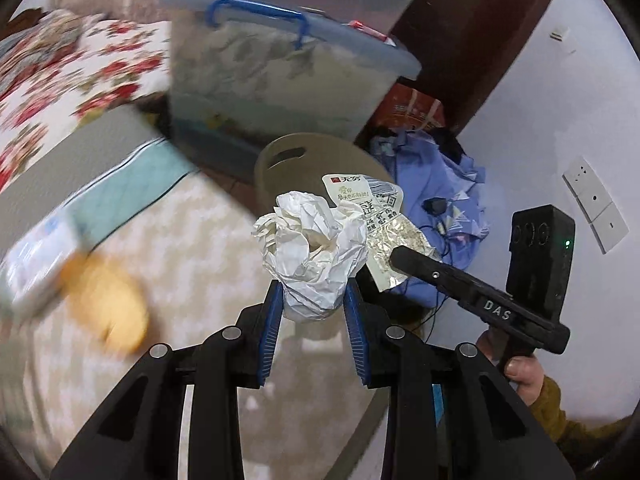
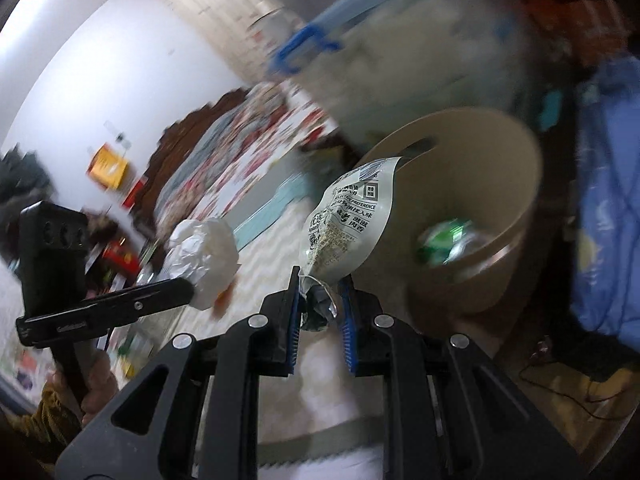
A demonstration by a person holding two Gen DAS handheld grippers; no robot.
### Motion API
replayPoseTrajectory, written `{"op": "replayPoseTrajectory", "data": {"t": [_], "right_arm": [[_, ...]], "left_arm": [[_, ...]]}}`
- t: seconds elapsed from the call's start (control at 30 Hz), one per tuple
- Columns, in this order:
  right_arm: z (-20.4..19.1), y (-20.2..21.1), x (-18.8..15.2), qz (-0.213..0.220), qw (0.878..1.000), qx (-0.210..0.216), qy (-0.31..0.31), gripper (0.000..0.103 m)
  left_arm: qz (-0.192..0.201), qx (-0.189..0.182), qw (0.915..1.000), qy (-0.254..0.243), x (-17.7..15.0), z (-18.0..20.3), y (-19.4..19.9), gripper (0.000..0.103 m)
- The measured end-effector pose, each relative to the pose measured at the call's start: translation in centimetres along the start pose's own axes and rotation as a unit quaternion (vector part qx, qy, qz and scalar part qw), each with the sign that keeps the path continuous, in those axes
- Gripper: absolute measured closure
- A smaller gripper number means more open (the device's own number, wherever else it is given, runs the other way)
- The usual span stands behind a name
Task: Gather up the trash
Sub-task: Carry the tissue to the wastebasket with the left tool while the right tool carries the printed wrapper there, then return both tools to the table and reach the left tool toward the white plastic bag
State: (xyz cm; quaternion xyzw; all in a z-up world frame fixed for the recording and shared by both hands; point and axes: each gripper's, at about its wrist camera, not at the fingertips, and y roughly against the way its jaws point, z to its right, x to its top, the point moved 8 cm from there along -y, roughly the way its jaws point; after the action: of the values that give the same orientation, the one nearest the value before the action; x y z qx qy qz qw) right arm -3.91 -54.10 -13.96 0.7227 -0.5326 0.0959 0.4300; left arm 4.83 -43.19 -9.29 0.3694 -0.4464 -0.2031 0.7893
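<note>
Now both loads near tan bin (image 2: 500,184): left gripper (image 1: 312,300) fingers pinch crumpled paper ball (image 1: 316,248), right gripper (image 2: 320,304) fingers clamp snack wrapper (image 2: 352,220) by torn end, hanging clear for drop.

A white wall (image 1: 520,128) with a socket (image 1: 594,200) stood behind a floral bed (image 1: 68,76), a dark wooden post (image 1: 472,20) and a lidded storage tub (image 1: 280,80).

Two wrist fisheyes, close up, angled downward.
Each looks along its own fingers; both share the tan bin (image 1: 304,160) (image 2: 472,184) and the blue-lidded tub (image 1: 280,68) (image 2: 400,60).
</note>
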Motion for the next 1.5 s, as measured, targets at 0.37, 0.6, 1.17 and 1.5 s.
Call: {"op": "replayPoseTrajectory", "data": {"t": [0.37,0.6,1.17,1.5], "right_arm": [[4.8,0.3,4.3,0.064,0.994,-0.064,-0.057,0.027],[3.1,1.6,3.1,0.073,0.995,-0.033,-0.062,0.029],[-11.2,-5.6,-6.0,-0.076,0.994,0.073,0.034,0.033],[-23.2,-9.0,-10.5,-0.131,0.973,0.125,0.143,0.032]], "left_arm": [[-0.003,0.027,0.9996,0.001,7.0,2.1,-7.2,0.028],[0.003,0.054,0.9985,-0.005,1.6,0.4,-3.5,0.028],[0.054,0.153,0.9837,0.077,-14.9,-8.6,12.7,0.028],[0.162,0.219,0.9354,0.226,-20.9,-17.7,24.7,0.028]]}}
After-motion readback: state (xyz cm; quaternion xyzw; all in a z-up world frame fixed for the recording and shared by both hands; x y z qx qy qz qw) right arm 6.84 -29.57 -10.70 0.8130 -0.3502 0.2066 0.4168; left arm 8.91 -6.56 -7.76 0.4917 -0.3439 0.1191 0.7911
